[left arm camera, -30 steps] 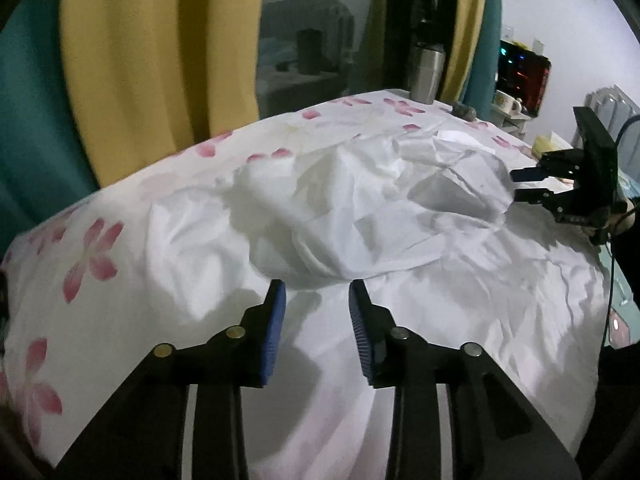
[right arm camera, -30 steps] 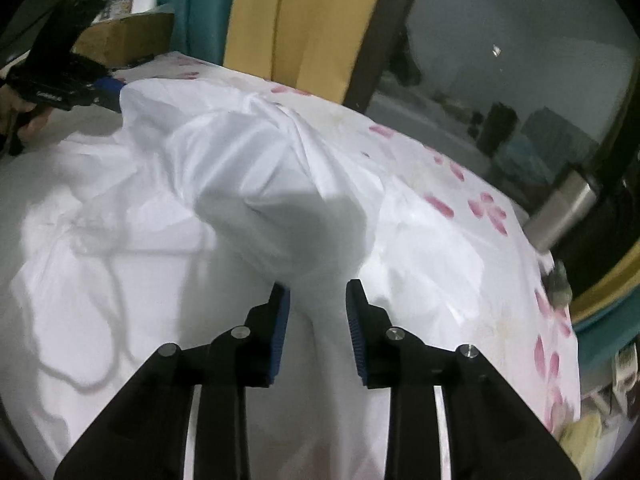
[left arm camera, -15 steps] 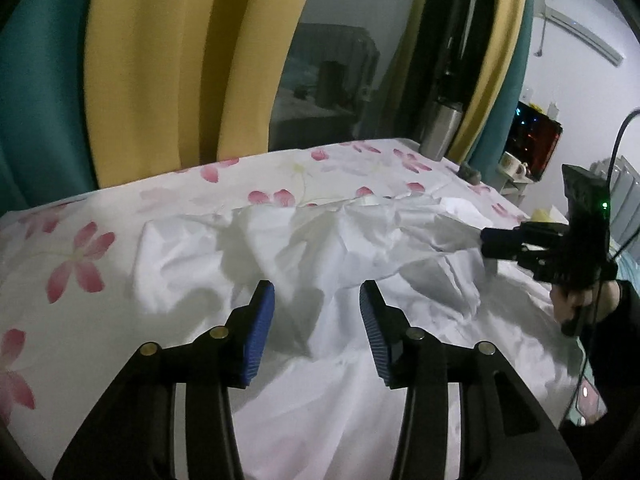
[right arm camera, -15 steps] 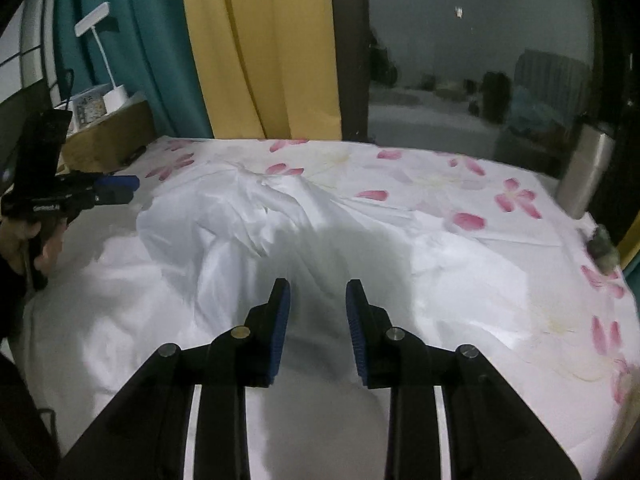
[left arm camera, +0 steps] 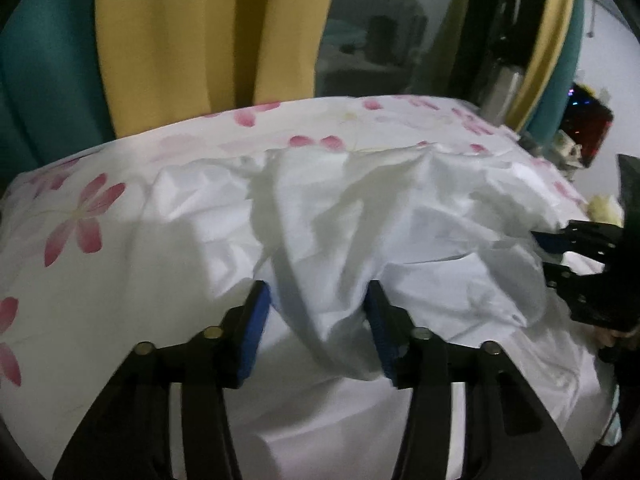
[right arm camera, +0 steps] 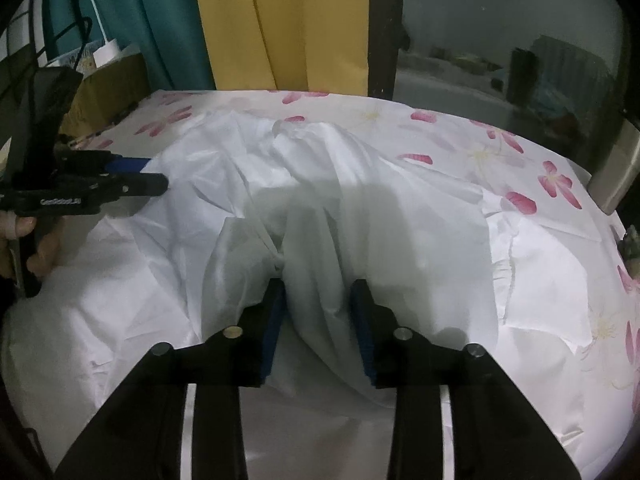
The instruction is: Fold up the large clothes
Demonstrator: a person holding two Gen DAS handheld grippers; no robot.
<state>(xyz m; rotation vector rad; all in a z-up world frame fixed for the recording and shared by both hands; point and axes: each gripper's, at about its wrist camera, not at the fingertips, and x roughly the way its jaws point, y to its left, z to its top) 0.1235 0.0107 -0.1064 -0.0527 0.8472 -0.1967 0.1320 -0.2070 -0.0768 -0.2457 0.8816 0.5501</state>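
Yellow curtains (left arm camera: 180, 40) and teal ones hang behind a bed whose sheet (right arm camera: 500, 168) is printed with pink blossoms; a dark window (right arm camera: 500, 40) fills the wall to one side, and a white lamp (right arm camera: 100, 40) stands on a low box near the far corner. Across the middle of the bed lies a large white garment (left arm camera: 400, 220), thin and heavily creased, bunched into ridges and loose folds instead of lying flat, its upper edge ragged against the flowered sheet.

Both grippers point steeply down at the cloth. In the left wrist view the left gripper (left arm camera: 318, 324) stands with its blue pads well apart, a raised fold of the garment rising between them; the pads do not press on it, and the jaws have just been opening. In the right wrist view the right gripper (right arm camera: 318, 320) stands narrower, also just opening, a hump of the same white cloth sitting between its pads, brushing them loosely. Each gripper shows at the edge of the other's view, low over the garment, and a hand (right arm camera: 36, 248) wraps the left one's handle.
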